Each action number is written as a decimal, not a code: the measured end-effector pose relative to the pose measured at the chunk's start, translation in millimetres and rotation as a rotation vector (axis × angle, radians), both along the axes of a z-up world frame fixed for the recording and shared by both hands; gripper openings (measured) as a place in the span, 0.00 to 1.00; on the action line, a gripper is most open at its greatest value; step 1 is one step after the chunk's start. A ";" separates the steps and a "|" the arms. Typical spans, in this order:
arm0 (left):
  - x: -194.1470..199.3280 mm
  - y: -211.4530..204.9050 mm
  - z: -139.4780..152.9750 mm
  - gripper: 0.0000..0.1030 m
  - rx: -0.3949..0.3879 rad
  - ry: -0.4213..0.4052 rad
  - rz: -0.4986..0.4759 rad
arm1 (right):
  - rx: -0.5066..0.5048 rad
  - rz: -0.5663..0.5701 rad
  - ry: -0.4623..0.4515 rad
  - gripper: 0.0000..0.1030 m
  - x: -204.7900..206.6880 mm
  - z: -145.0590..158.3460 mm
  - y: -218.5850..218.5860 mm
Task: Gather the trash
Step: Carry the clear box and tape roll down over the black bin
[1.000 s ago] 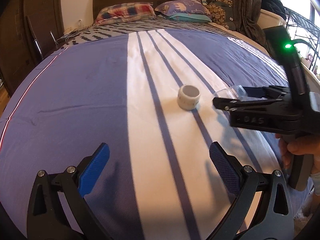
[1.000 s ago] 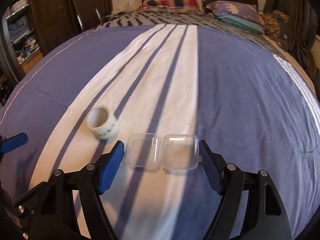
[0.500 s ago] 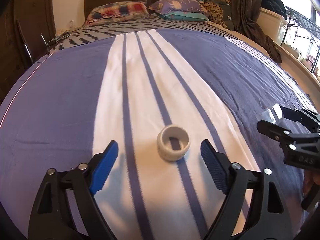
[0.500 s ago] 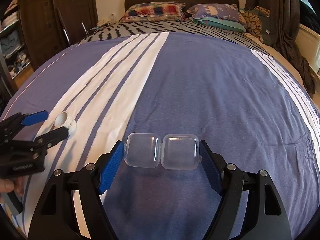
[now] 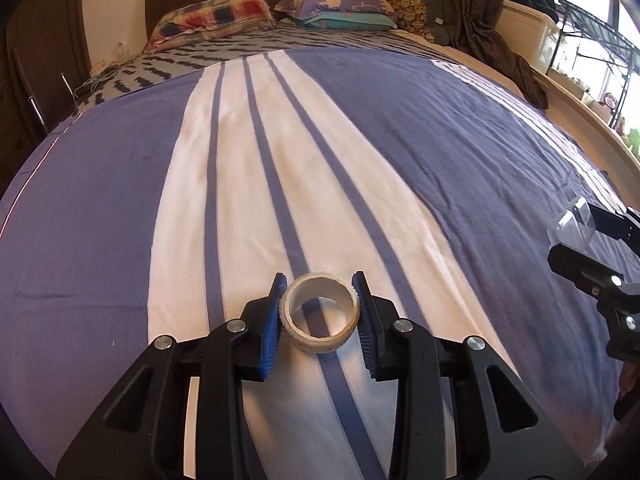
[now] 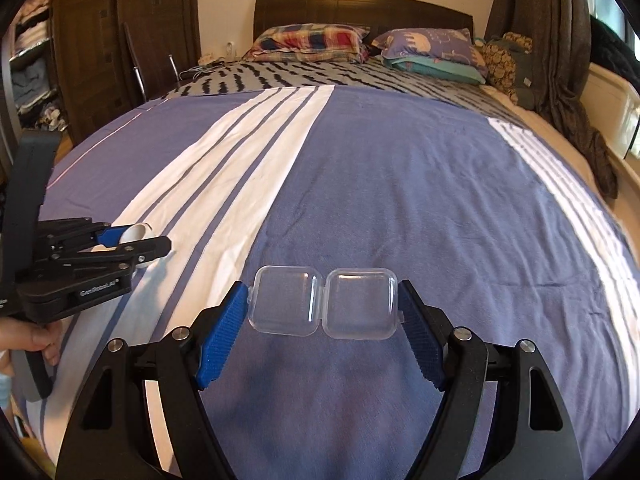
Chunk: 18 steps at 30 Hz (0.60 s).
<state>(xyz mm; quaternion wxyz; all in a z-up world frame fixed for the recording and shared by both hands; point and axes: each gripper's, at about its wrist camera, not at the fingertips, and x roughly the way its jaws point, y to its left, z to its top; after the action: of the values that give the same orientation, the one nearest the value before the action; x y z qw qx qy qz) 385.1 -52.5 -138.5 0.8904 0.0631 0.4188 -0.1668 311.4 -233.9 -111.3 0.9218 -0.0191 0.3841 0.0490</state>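
A white tape roll [image 5: 319, 313] is seen lying on its side on the white band of a striped bedspread [image 5: 400, 140], near the foot of the bed, with a narrow purple stripe visible through its hollow core. It is flanked by the blue pads of the left gripper [image 5: 319, 320], whose jaws have just been closing; both pads are set against the roll's outer wall, so the roll is grasped while still resting on the cloth. In the right wrist view the same roll [image 6: 136, 236] is glimpsed between the left gripper's fingers [image 6: 108, 235] at the left edge.

A clear hinged plastic case [image 6: 324, 301], opened flat into two halves, is held across its width by the right gripper [image 6: 323, 320], each blue pad pressed on one outer edge; it is carried above the purple field, clear of the cloth. From the left wrist view only a corner of this case [image 5: 572, 226] is caught at the far right, well apart from the roll.

The bedspread is spread smooth and bare around both grippers. Pillows [image 6: 312, 42] are stacked far off against the headboard [image 6: 360, 8]. The left side is bounded by a dark wardrobe [image 6: 100, 40], the right by a hanging curtain [image 6: 560, 60] and a pale ledge.
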 end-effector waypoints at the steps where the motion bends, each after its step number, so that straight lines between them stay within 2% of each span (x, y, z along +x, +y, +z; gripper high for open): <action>1: -9.0 -0.9 2.9 0.31 0.000 -0.006 -0.007 | -0.012 -0.007 -0.008 0.74 -7.7 3.2 -0.7; 8: -66.5 -2.9 25.2 0.31 -0.020 -0.033 -0.027 | -0.025 -0.046 -0.036 0.74 -54.9 19.6 -9.2; 18: -148.5 -7.2 44.1 0.31 -0.045 -0.043 -0.062 | -0.065 -0.044 -0.092 0.74 -142.0 47.4 -6.0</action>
<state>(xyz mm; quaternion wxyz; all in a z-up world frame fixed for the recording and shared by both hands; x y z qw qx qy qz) 236.5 -59.7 -94.4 0.8948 0.0597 0.3936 -0.2022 169.5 -239.9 -63.9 0.9383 -0.0427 0.3429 0.0152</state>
